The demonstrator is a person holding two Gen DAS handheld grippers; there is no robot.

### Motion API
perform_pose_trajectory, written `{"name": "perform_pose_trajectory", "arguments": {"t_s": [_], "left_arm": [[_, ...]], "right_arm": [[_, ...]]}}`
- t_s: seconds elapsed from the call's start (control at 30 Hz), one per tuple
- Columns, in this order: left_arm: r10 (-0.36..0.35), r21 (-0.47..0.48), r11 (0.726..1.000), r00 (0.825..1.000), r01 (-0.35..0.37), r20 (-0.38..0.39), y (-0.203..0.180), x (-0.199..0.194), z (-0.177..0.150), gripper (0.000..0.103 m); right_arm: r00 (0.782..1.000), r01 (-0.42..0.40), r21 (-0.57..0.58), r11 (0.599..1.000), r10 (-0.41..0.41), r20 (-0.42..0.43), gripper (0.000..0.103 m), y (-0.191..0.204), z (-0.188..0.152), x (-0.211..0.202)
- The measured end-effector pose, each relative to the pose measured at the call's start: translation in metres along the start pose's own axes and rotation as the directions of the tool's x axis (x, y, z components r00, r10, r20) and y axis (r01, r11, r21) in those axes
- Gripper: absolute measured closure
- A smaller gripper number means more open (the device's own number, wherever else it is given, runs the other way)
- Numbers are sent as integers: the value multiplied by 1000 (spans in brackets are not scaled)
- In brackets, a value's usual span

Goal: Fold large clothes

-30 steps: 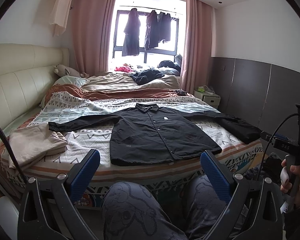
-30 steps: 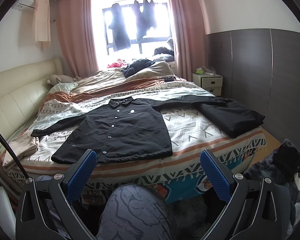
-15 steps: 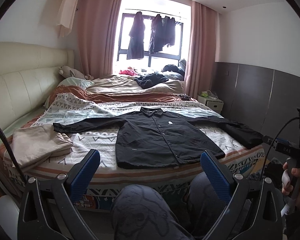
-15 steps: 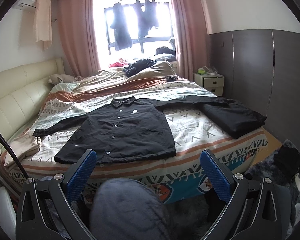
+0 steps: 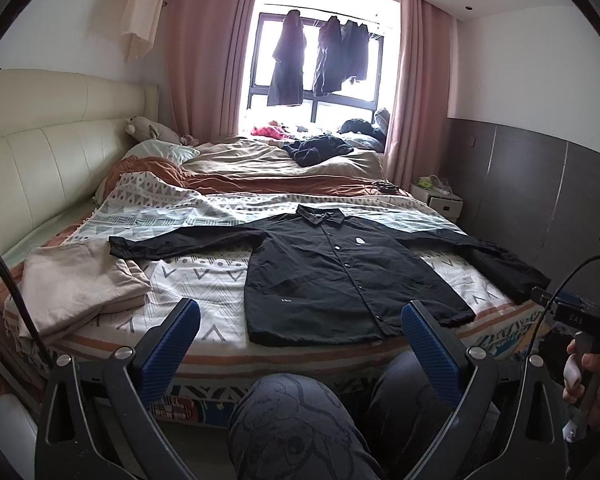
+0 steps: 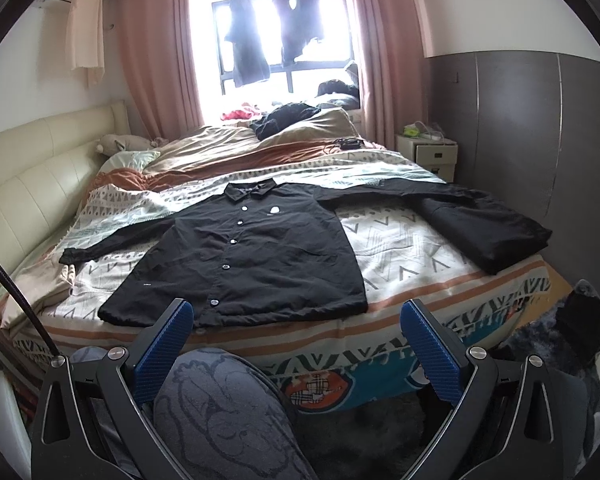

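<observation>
A black button-up jacket [image 5: 332, 276] [image 6: 252, 260] lies flat, front up, on the patterned bedspread, sleeves spread out to both sides and collar toward the window. Its hem runs along the near bed edge. My left gripper [image 5: 300, 332] stands open before the bed, short of the hem, nothing between its blue fingers [image 5: 172, 344]. In the right wrist view my right gripper [image 6: 296, 336] is open too, held off the bed in front of the hem. The person's knees in grey patterned trousers [image 5: 300, 420] [image 6: 228, 408] fill the space below both grippers.
A folded beige garment [image 5: 72, 284] lies at the bed's near left corner. A folded black garment [image 6: 484, 228] rests at the bed's right edge, by the jacket's right sleeve. A white nightstand [image 6: 428, 152] stands by the far right wall. Dark clothes hang at the window [image 5: 320, 60].
Both cameras have risen and moved a little closer to the bed, so the jacket sits higher and larger in view. Both grippers stay open and the jacket lies as before.
</observation>
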State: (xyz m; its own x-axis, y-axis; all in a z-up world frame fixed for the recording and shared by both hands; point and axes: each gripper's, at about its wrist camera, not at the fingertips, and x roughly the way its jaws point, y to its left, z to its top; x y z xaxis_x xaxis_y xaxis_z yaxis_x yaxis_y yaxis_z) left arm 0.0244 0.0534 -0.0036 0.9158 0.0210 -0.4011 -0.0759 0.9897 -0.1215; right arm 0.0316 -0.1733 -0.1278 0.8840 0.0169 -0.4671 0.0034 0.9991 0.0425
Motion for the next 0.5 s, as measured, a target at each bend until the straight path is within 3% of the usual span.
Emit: {"name": "perform_pose_trajectory", "arguments": {"t_s": [0.5], "left_arm": [[-12, -46, 999, 997, 9, -73, 41, 94, 34, 0]], "right_arm": [[1000, 5, -19, 1000, -5, -28, 0, 26, 39, 98]]}}
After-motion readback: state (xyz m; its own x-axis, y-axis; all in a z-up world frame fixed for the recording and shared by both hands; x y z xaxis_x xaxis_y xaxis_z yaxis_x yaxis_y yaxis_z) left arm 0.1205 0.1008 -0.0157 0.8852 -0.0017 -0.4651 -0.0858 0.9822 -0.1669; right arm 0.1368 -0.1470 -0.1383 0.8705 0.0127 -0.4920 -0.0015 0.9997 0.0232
